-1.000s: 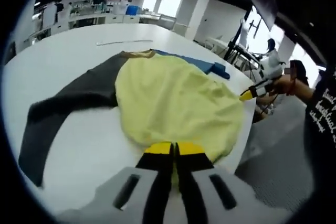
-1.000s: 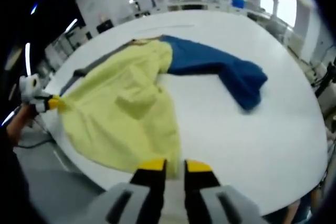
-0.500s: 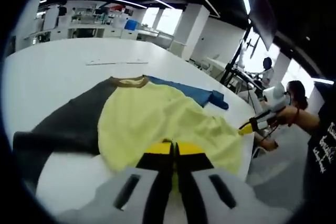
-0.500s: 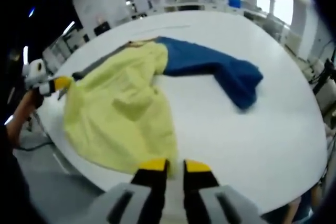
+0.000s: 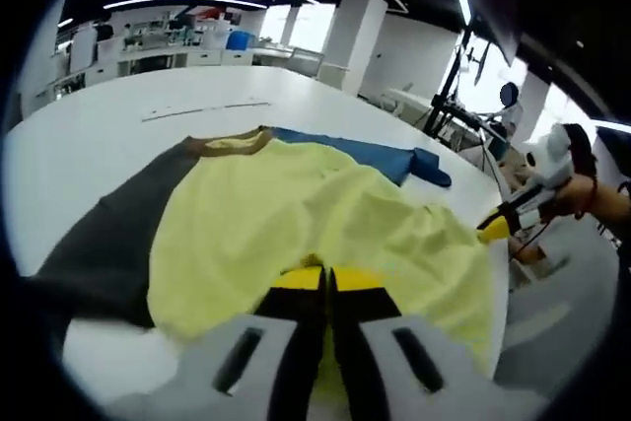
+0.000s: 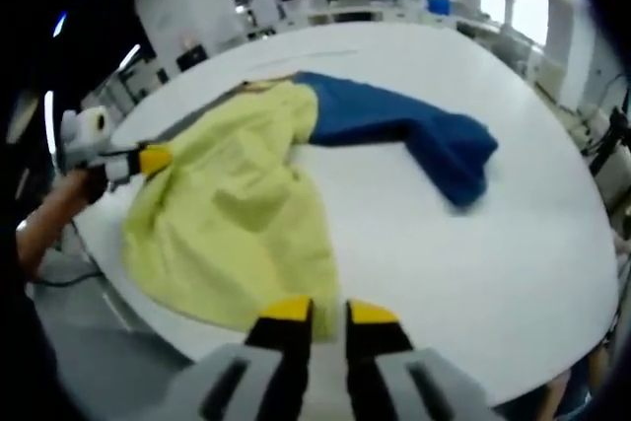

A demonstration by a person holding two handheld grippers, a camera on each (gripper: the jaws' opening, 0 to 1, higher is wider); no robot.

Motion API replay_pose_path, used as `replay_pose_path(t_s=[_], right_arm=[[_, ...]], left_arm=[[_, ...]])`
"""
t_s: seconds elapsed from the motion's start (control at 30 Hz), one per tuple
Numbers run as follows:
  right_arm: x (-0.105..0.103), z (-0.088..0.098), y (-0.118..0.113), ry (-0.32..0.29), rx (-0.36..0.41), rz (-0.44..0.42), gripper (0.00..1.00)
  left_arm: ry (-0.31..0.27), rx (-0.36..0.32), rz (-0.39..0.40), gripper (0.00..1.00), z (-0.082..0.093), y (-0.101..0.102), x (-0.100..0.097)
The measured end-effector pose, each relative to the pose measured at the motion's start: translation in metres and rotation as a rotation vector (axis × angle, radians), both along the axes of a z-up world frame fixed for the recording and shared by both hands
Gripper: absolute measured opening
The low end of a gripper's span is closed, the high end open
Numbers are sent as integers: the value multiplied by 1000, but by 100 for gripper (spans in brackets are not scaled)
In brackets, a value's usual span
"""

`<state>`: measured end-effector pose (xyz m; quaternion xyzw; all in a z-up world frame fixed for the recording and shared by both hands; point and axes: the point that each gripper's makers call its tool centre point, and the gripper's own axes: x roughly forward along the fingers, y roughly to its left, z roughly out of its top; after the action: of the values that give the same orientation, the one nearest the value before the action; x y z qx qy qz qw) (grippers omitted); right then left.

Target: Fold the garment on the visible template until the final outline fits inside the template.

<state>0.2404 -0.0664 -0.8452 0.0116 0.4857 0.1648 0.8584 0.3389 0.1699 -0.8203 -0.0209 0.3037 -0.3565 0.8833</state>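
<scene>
- Garment (image 6: 237, 209) lies spread on the white table (image 6: 473, 253): a yellow body, a blue sleeve (image 6: 404, 130) on one side, a dark grey sleeve (image 5: 108, 244) on the other, and a tan collar (image 5: 232, 142) at the far end
- Yellow cloth is rumpled, with soft folds across its middle; its near hem reaches the table's edge closest to the person
- Blue sleeve stretches away from the yellow body across the tabletop and ends in a bunched cuff; the grey sleeve runs flat beside the body on the opposite side
- Left gripper (image 5: 328, 281) has its yellow-tipped jaws pressed together with yellow fabric of the garment's hem between them; in the right gripper view the same tool (image 6: 148, 158) sits at the garment's edge, held by a hand (image 6: 84, 184)
- Right gripper (image 6: 328, 311) has its jaws a narrow gap apart at the garment's near hem; whether cloth is caught between them I cannot tell. In the left gripper view it (image 5: 496, 228) is beside the garment's corner, off the table's edge
- Table is large, white and rounded, with a thin pale strip (image 5: 202, 108) lying beyond the collar
- Beyond the table: white pillars, benches with equipment, ceiling light strips and bright windows
</scene>
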Motion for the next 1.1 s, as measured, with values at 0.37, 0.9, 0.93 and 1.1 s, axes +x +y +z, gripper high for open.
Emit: replay_pose_path(t_s=[0.37, 0.9, 0.93, 1.1], right_arm=[[-1, -2, -1, 7, -15, 18, 12], [0, 0, -1, -5, -34, 53, 14], [0, 0, -1, -5, -33, 54, 14], [0, 0, 0, -5, -31, 60, 13]], left_arm=[[-35, 36, -30, 8, 1, -4, -4], [-88, 93, -121, 14, 25, 31, -36], [-83, 96, -121, 14, 23, 32, -38], [-56, 167, -131, 13, 2, 43, -41]])
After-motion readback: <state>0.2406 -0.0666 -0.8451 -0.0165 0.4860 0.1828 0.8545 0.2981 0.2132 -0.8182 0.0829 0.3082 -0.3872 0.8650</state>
